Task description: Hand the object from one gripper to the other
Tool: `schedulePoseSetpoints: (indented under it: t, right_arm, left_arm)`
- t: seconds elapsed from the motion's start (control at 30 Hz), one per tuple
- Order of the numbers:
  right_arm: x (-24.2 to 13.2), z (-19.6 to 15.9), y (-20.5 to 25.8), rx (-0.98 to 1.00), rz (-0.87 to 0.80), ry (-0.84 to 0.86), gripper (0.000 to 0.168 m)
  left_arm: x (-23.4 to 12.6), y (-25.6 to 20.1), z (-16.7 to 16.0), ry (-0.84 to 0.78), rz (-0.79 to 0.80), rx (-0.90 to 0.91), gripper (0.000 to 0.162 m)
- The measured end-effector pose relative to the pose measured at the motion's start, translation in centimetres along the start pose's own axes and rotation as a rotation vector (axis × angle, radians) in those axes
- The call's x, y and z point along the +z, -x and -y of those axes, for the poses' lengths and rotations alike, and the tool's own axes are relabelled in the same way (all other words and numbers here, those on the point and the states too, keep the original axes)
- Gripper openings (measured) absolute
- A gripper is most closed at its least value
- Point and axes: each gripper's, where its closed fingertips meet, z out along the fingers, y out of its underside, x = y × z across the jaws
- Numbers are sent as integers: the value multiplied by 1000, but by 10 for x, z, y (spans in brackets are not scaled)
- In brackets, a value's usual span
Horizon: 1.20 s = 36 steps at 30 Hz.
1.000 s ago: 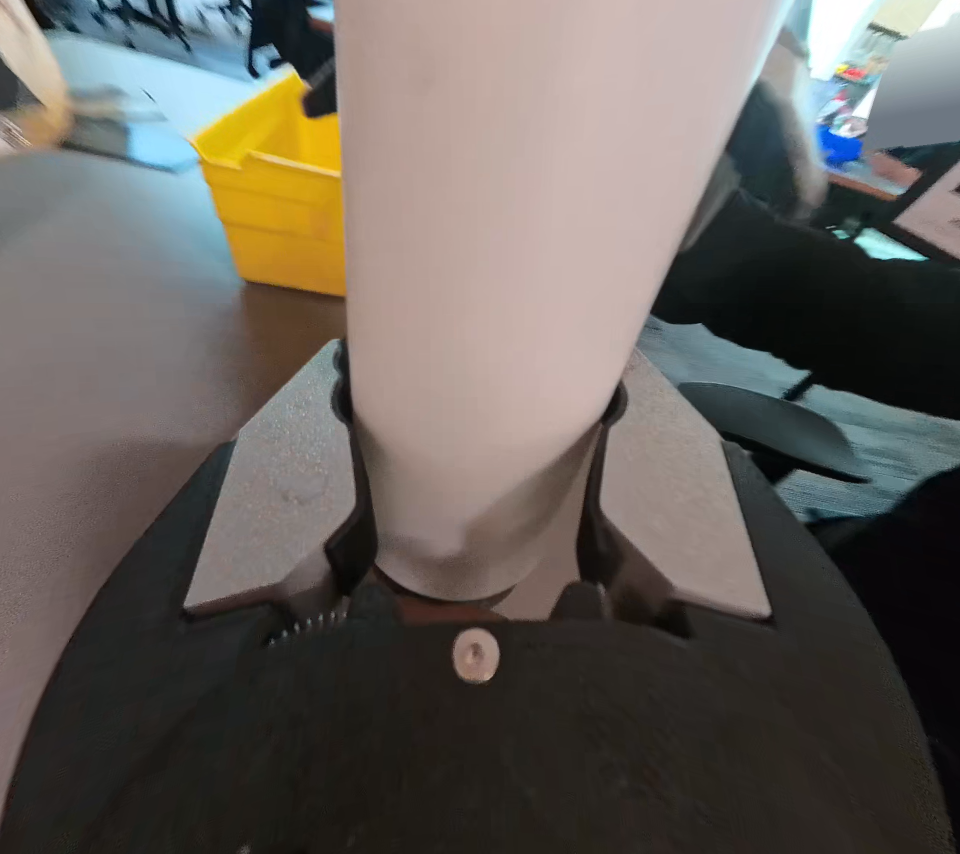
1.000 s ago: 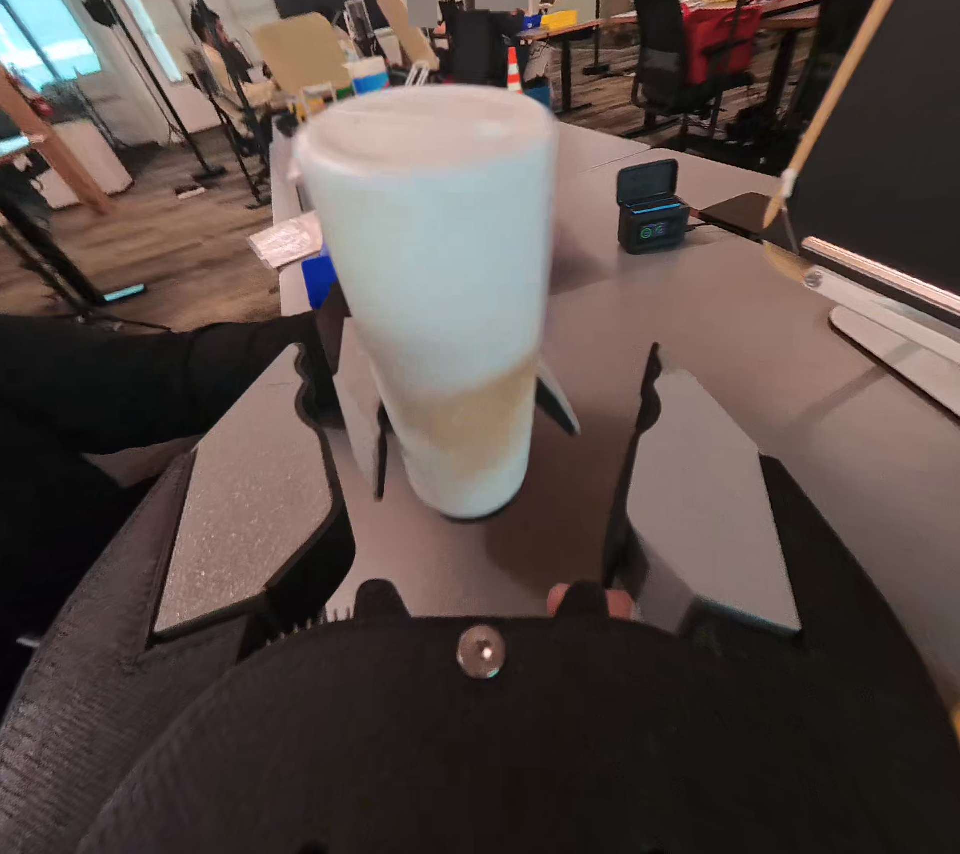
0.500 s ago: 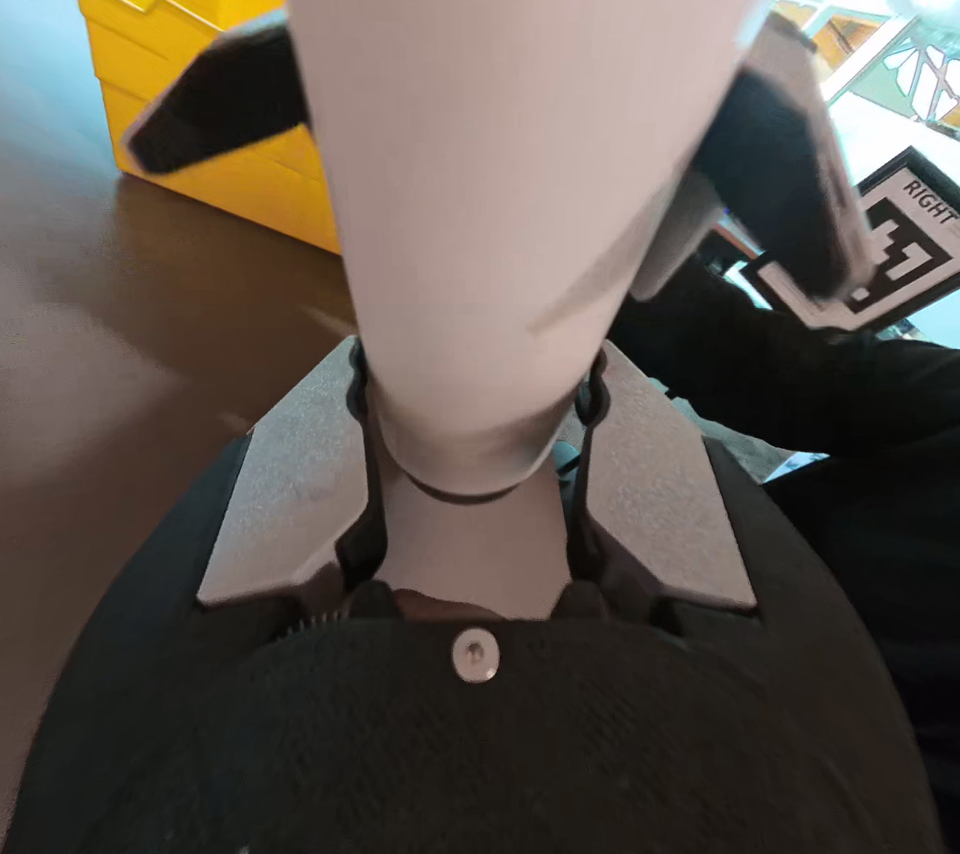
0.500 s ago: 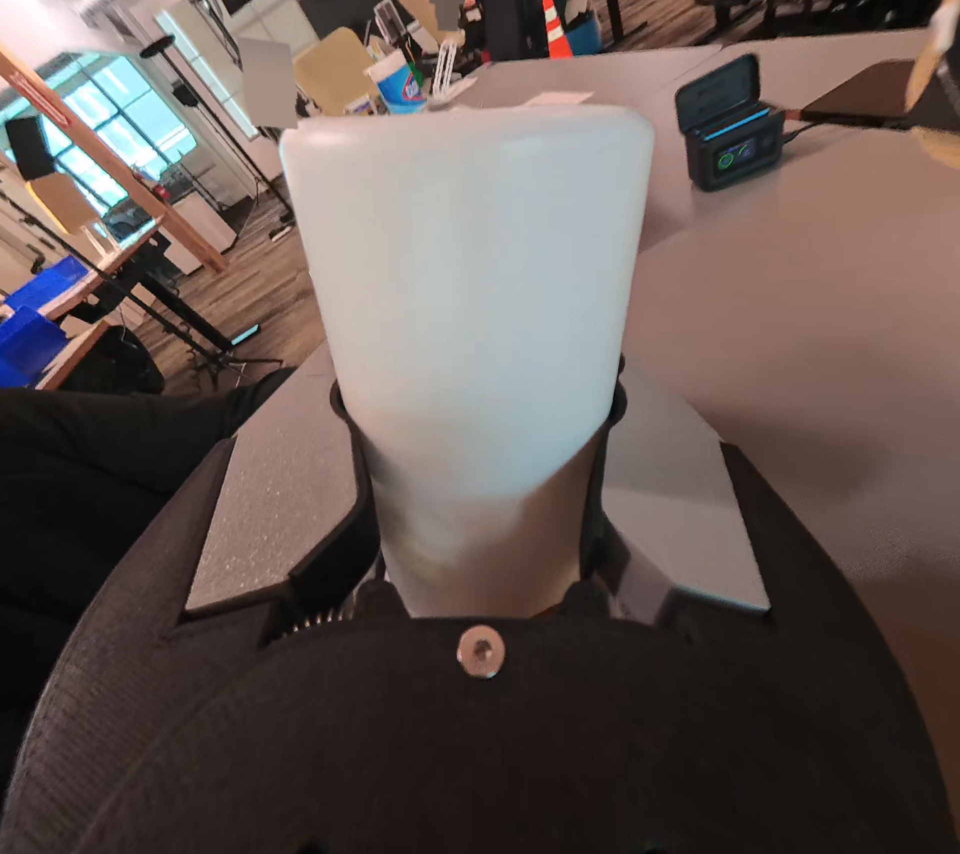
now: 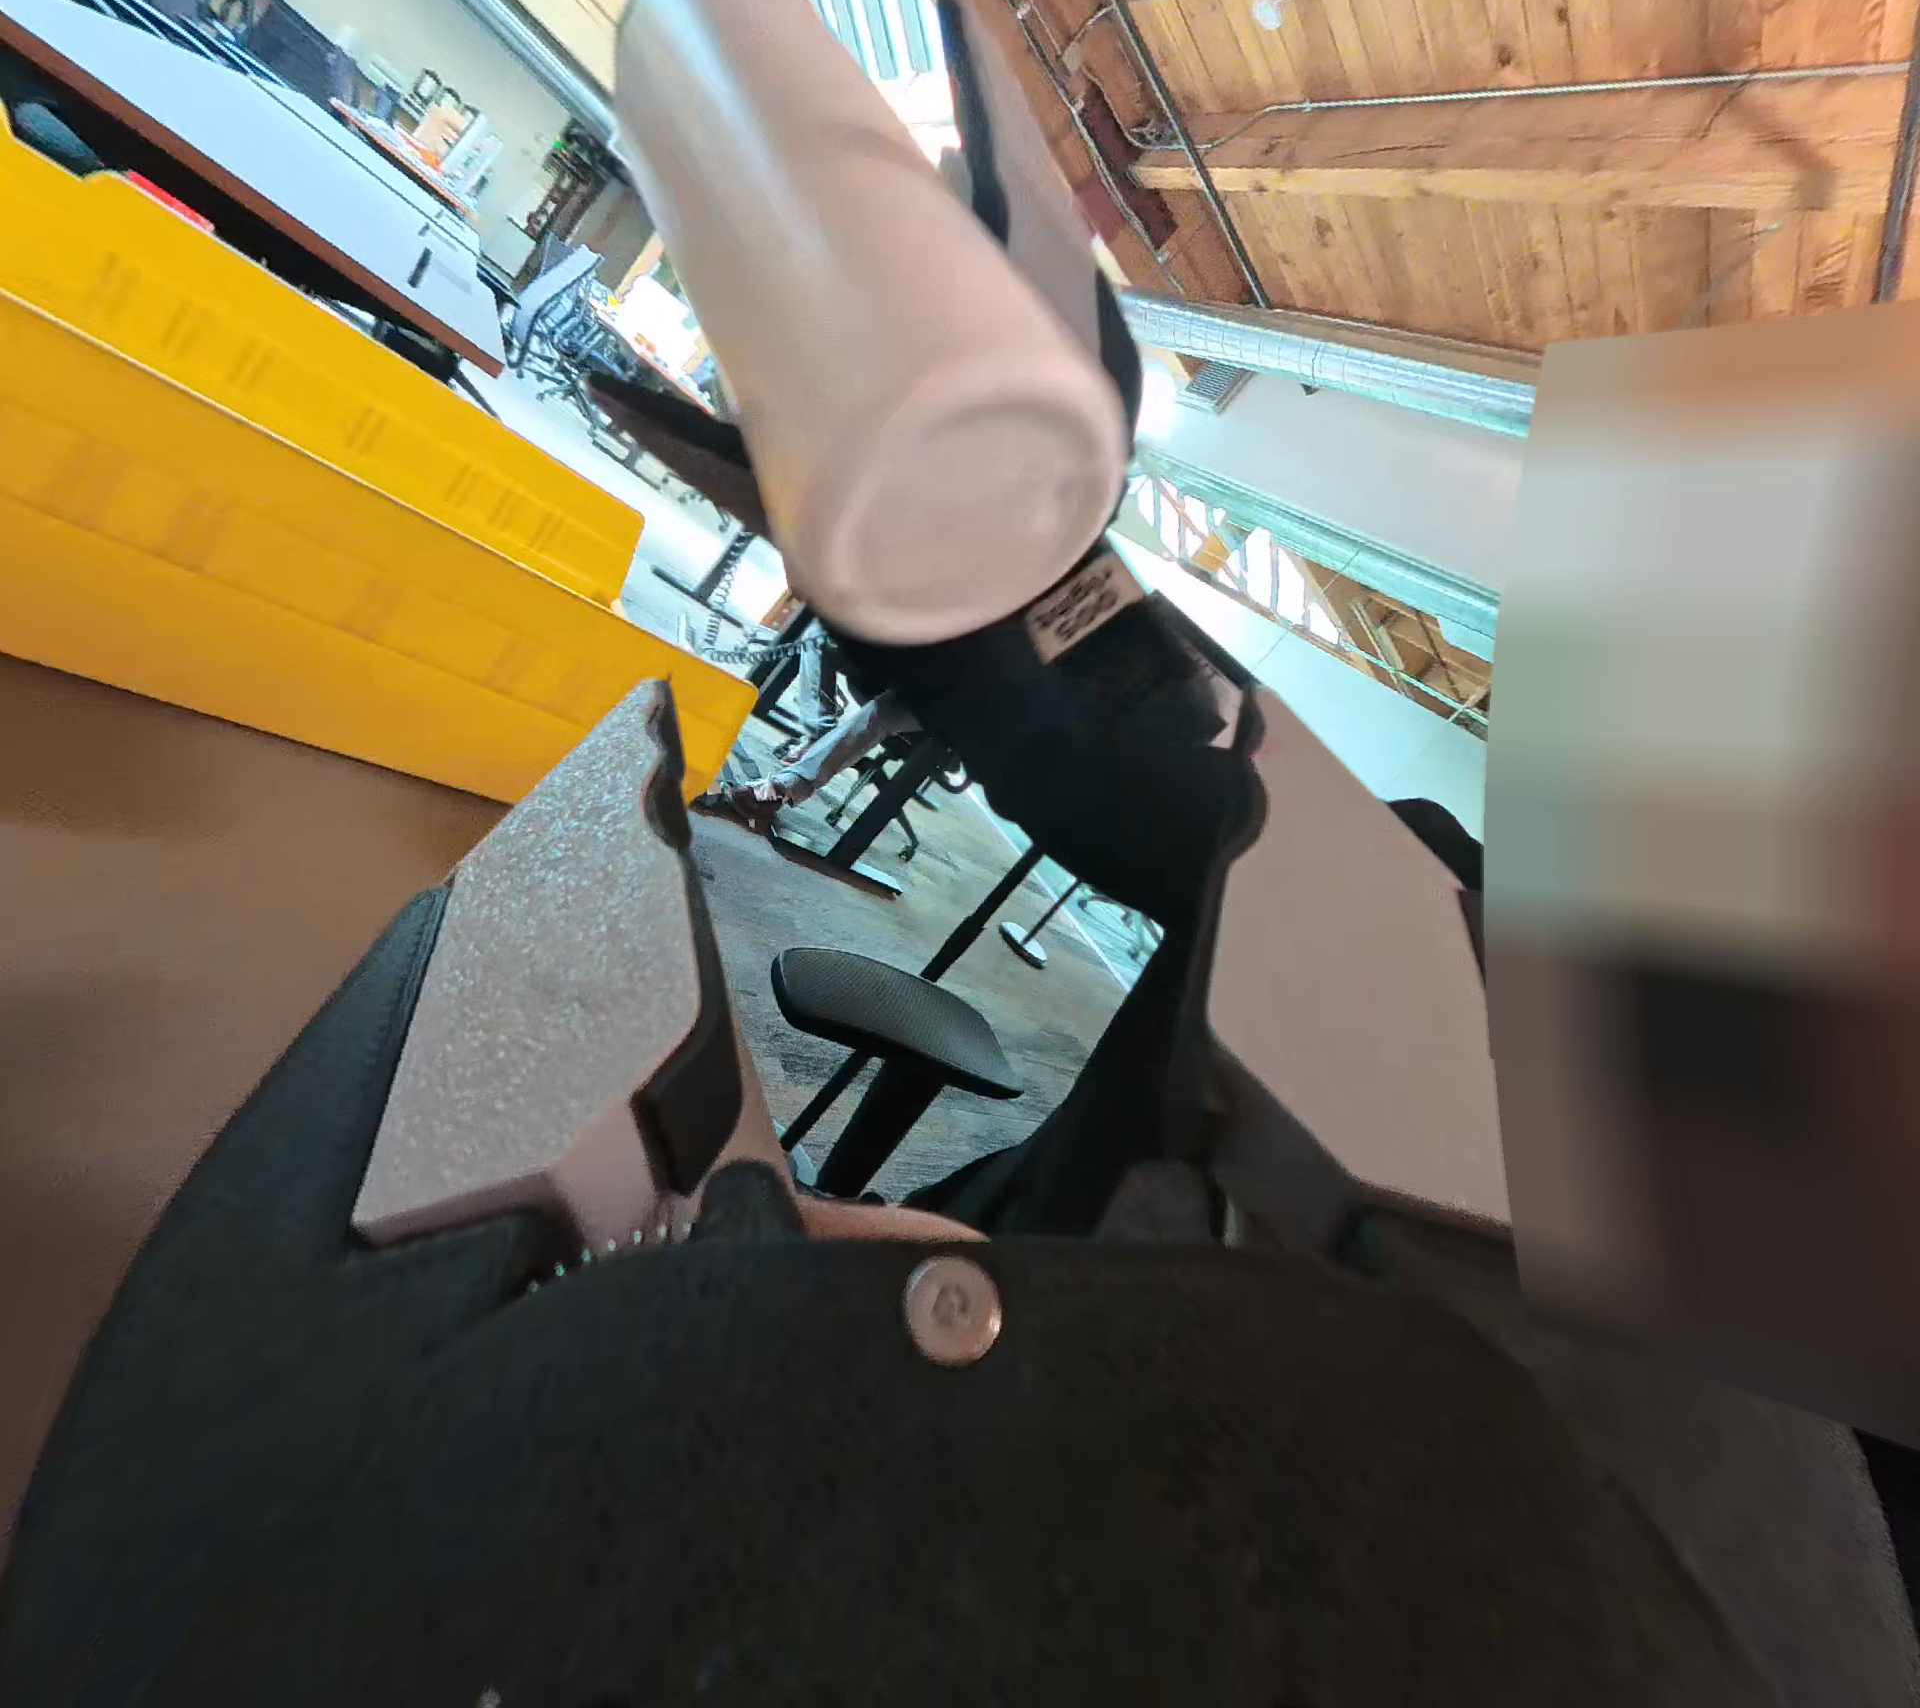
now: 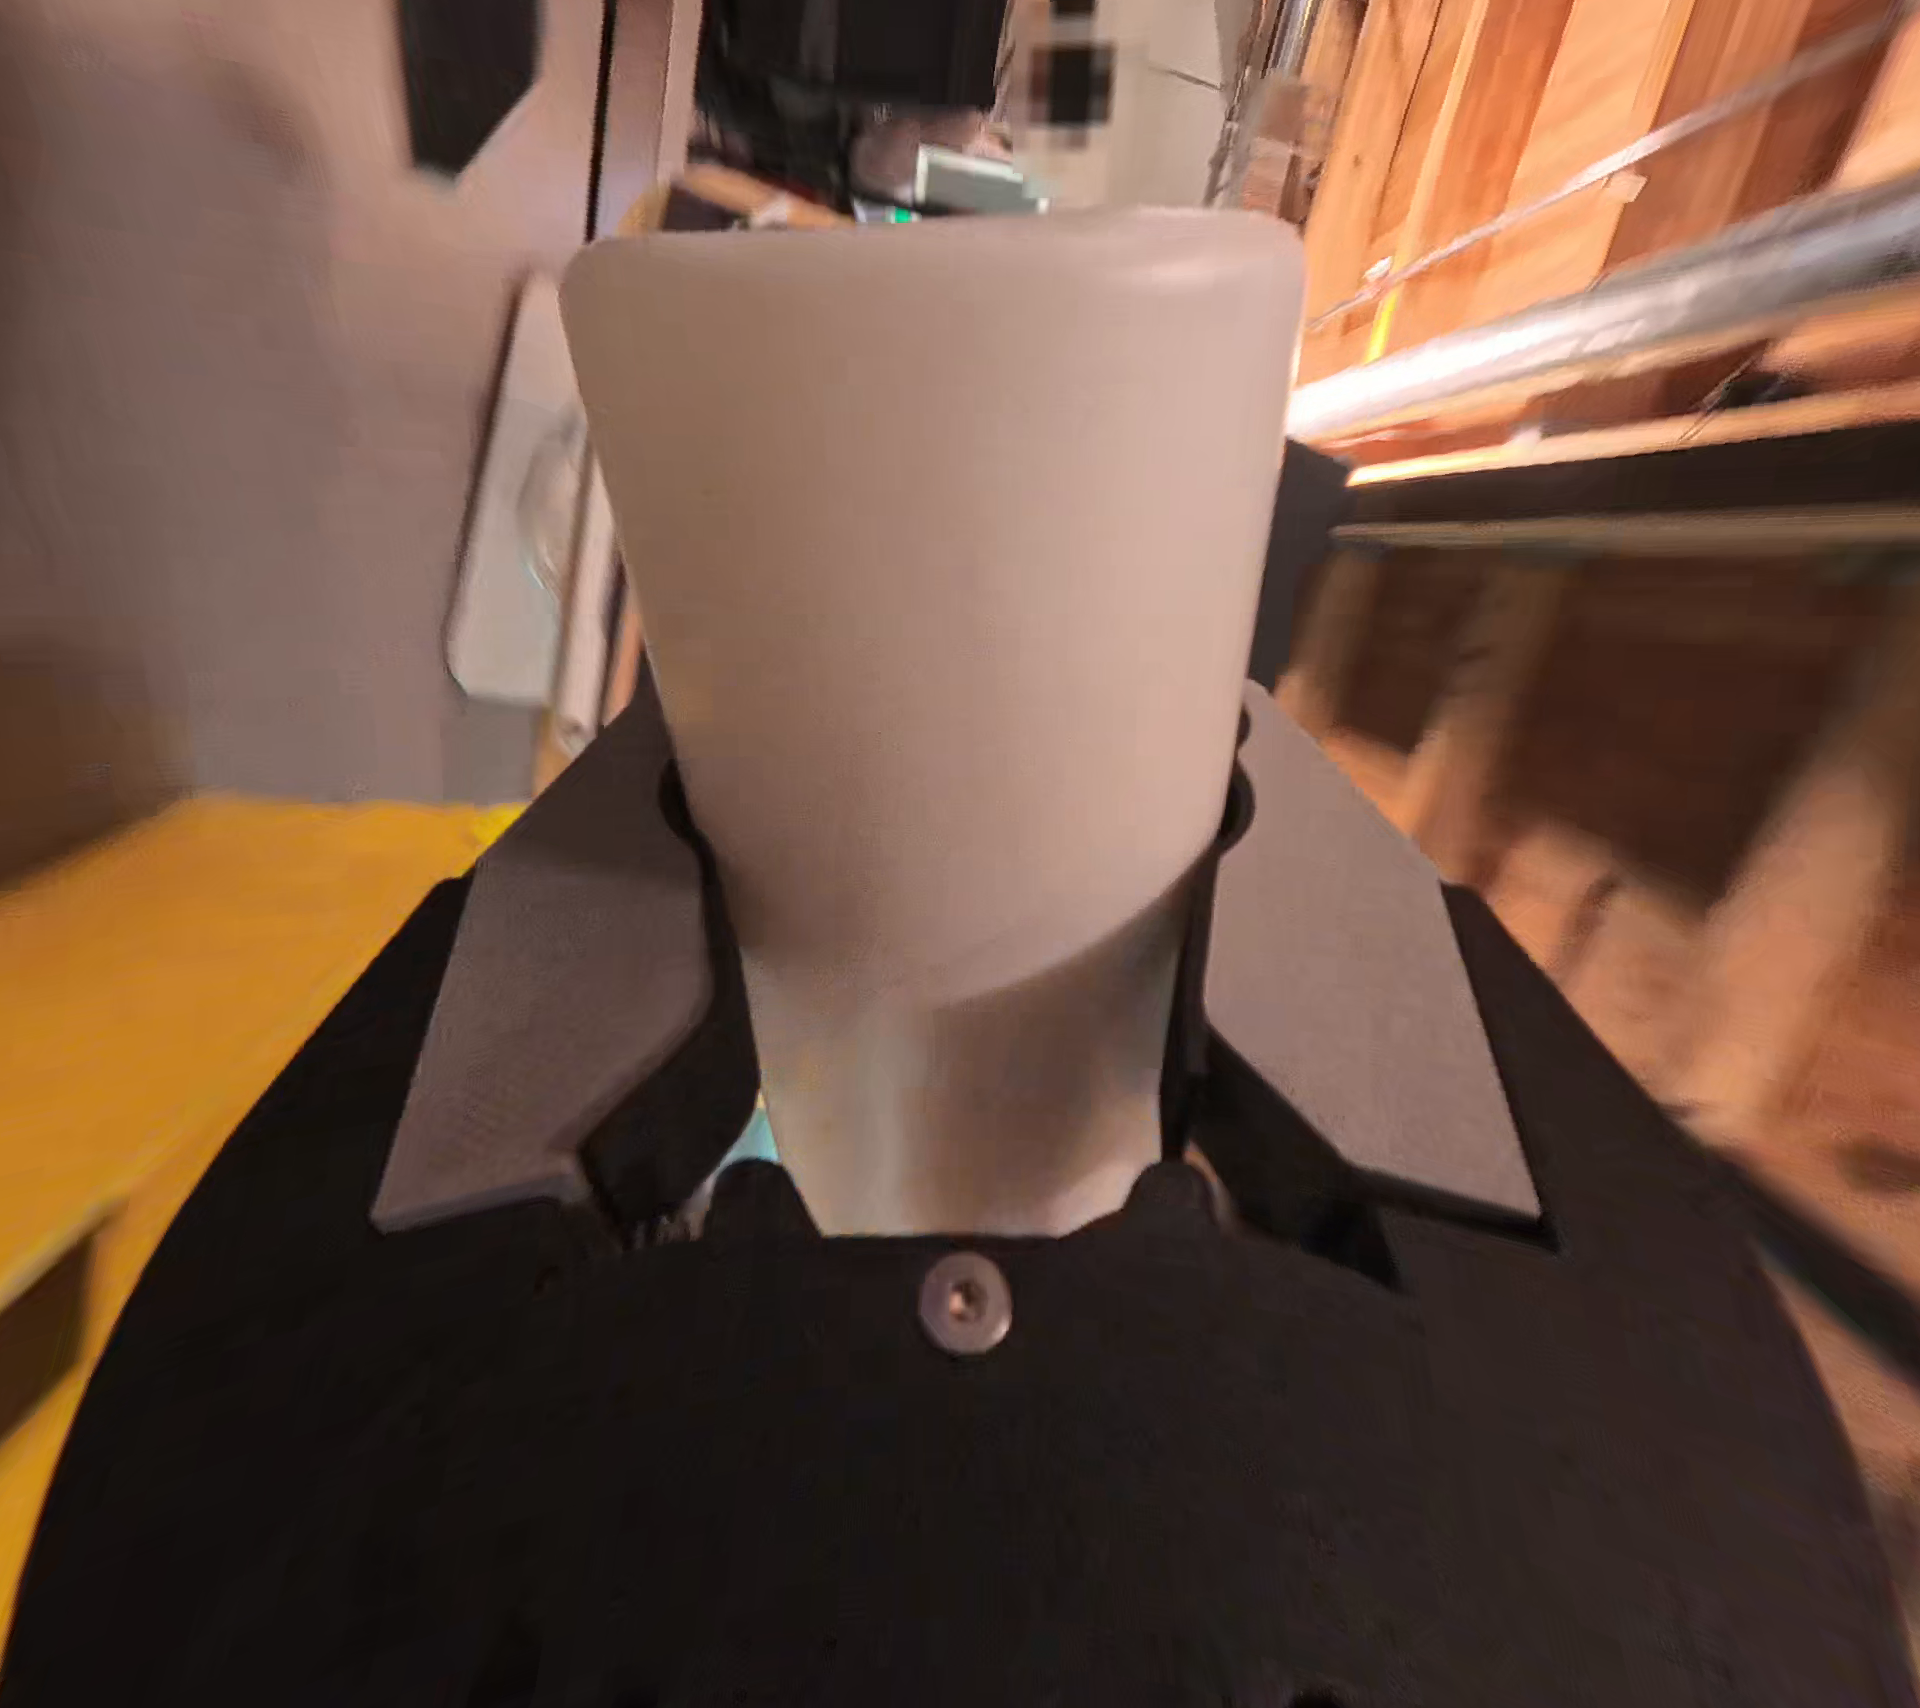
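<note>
A tall white cup (image 6: 935, 515) sits between the fingers of my right gripper (image 6: 956, 785), and both pads press on its sides. In the left wrist view the same cup (image 5: 862, 308) hangs tilted in the air, bottom towards the camera, with the black right gripper (image 5: 1081, 723) clamped around it. My left gripper (image 5: 956, 702) is open and empty below the cup. Its fingers (image 5: 582, 879) stand wide apart and touch nothing.
A yellow bin (image 5: 260, 495) stands on the brown table (image 5: 156, 879) to the left; it shows as a yellow blur in the right wrist view (image 6: 208, 931). An office chair (image 5: 894, 1024) stands on the floor beyond the table edge. Wooden ceiling beams fill the upper right.
My left gripper opened and let go of the cup. My right gripper, which had closed on it half a second ago, lifted it up and away, and both views tilted upward.
</note>
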Motion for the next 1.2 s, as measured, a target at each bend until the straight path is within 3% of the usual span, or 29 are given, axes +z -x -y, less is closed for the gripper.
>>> schedulePoseSetpoints:
  t: [0.07, 0.17, 0.3, 0.43, 0.53, 0.63, 0.77, 0.83, 0.9, 1.0, 1.13, 1.2]
  right_arm:
    - [-2, 2, 18, -245, -25, 29, 98]
    - [-7, 17, 41, -430, -23, -27, 99]
    - [-10, 56, 40, -489, -56, -149, 98]
    - [-11, 92, 56, -523, 1, -272, 99]
    - [-3, 90, 63, -564, 3, -256, 99]
    - [-1, 85, 58, -470, 1, -267, 101]
    - [0, 64, 21, -215, 26, -209, 106]
    - [-4, 47, -6, -56, 5, -180, 108]
    - [-10, 29, -19, 276, 63, -154, 109]
    - [-21, 26, -12, 933, 278, -236, 112]
    - [-38, 53, -11, 1680, 581, -595, 128]
    - [-40, 62, -11, 1880, 661, -725, 137]
  left_arm:
    - [4, 4, -5, 21, 7, -17, 108]
    - [13, 14, -22, 97, 49, -11, 116]
    - [31, 10, -52, 226, 4, -15, 121]
    - [37, 11, -69, 295, -10, 33, 99]
    - [35, 25, -67, 301, 64, 55, 98]
    - [36, 23, -62, 286, 67, 99, 97]
    - [31, 9, -39, 168, 9, 110, 98]
    - [25, 11, -22, 98, 68, 200, 98]
    - [19, 17, -6, 45, 197, 360, 98]
    - [14, 20, 12, 0, 403, 650, 97]
    - [11, 30, 19, 23, 619, 848, 97]
    - [2, 50, 19, 95, 780, 896, 98]
